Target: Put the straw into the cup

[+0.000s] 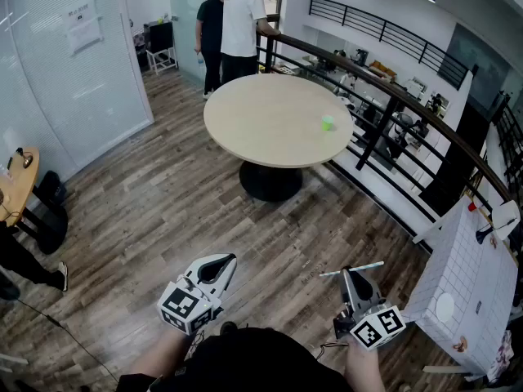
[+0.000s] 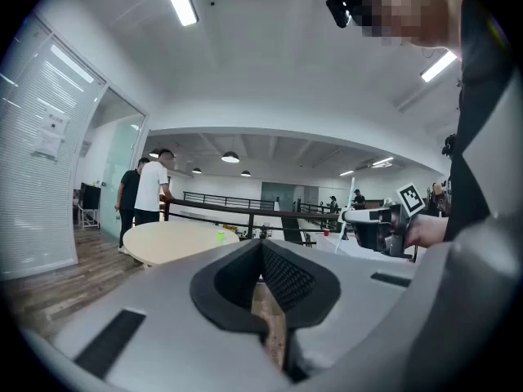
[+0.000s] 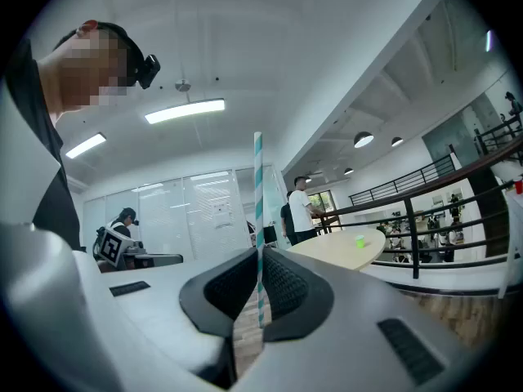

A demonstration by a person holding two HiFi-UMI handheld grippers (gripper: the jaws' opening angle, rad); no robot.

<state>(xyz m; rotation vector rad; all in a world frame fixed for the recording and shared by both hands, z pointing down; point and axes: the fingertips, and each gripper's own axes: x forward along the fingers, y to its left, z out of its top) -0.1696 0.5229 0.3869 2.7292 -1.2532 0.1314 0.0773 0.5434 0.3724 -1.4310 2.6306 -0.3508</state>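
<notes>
The small green cup (image 1: 327, 122) stands near the right edge of a round beige table (image 1: 270, 121), far ahead of both grippers. My right gripper (image 1: 350, 273) is shut on a teal-and-white striped straw (image 1: 351, 269), which lies crosswise in the head view and stands upright between the pads in the right gripper view (image 3: 258, 211). My left gripper (image 1: 222, 261) is shut and holds nothing. Both are held low over the wooden floor, close to my body. The left gripper view shows the cup (image 2: 220, 237) and the straw (image 2: 351, 207); the right gripper view shows the cup (image 3: 360, 241).
Two people (image 1: 233, 23) stand at the table's far side by a black railing (image 1: 384, 96). A white tiled counter (image 1: 466, 284) stands at the right. At the left are a small wooden table (image 1: 12, 182) and a seated person's leg (image 1: 33, 268).
</notes>
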